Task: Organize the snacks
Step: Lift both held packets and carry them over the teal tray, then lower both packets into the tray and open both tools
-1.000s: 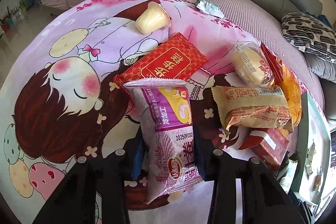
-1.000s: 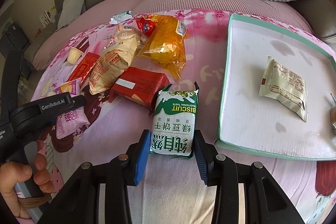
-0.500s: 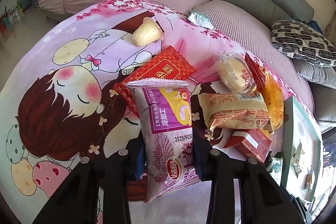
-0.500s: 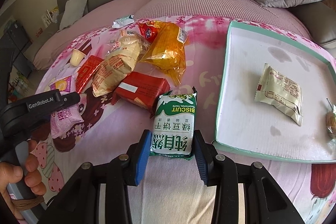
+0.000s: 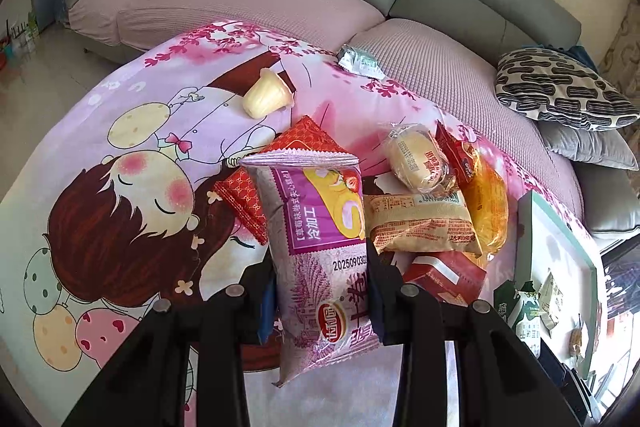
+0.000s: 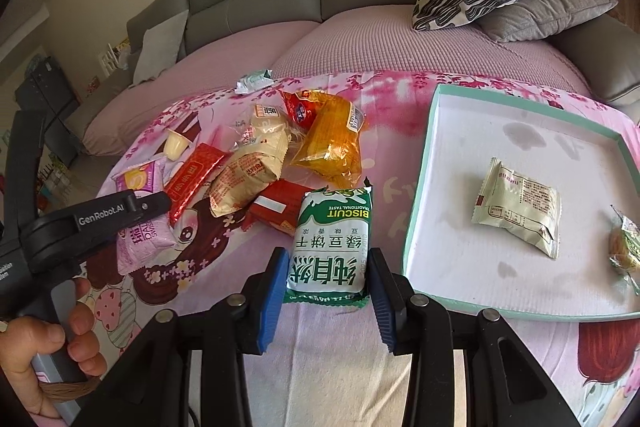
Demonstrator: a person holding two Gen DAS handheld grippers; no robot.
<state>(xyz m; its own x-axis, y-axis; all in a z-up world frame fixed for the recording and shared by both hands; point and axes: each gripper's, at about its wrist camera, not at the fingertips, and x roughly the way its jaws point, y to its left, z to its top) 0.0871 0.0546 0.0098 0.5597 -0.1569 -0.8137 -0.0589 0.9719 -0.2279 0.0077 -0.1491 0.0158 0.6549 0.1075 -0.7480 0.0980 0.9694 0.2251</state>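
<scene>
Snack pile crowds the blanket; tray floor mostly bare

From the right gripper, the snack pile blocks 10 to 12 o'clock; at 2 o'clock the tray lies open apart from a pale packet and a small wrapped snack by its right edge.

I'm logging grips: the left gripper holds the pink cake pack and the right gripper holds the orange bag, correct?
Not quite. In the right wrist view, the right gripper is shut on the green biscuit pack; the orange bag lies in the pile. The left gripper does hold the pink cake pack.
</scene>
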